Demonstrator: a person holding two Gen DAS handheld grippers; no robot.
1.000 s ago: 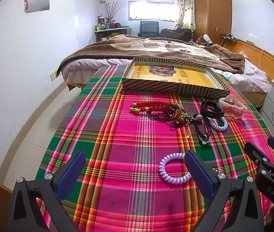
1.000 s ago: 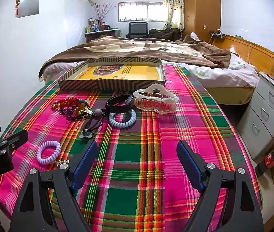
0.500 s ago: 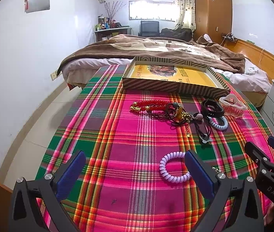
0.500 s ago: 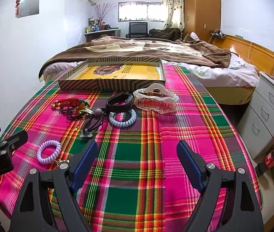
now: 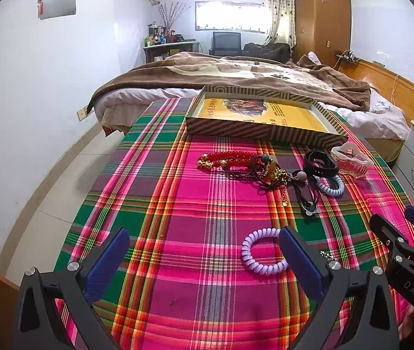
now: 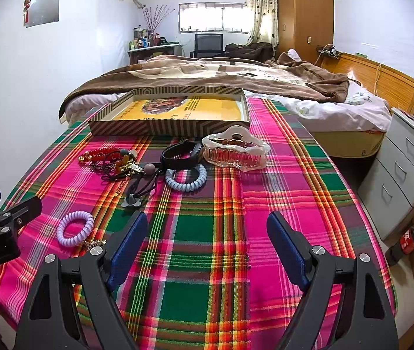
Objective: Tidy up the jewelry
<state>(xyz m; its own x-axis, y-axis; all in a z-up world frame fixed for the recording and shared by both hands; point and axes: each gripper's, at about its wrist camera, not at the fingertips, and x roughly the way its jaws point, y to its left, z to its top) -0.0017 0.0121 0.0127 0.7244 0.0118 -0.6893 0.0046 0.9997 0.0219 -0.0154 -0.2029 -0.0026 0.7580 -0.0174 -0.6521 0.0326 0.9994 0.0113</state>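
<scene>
I'm looking at two spiral hair ties sitting on the plaid tablecloth (image 6: 207,233): one purple (image 6: 75,228) near the left edge, one pale blue (image 6: 186,178) toward the middle. I'm also seeing one clear claw clip (image 6: 235,152), one black band (image 6: 181,155) and one striped tray (image 6: 169,125) at the far edge. One red bead bracelet (image 5: 226,157) is showing, but it's running into a tangle of cords and chains (image 6: 128,169) I'm not managing to count.
</scene>
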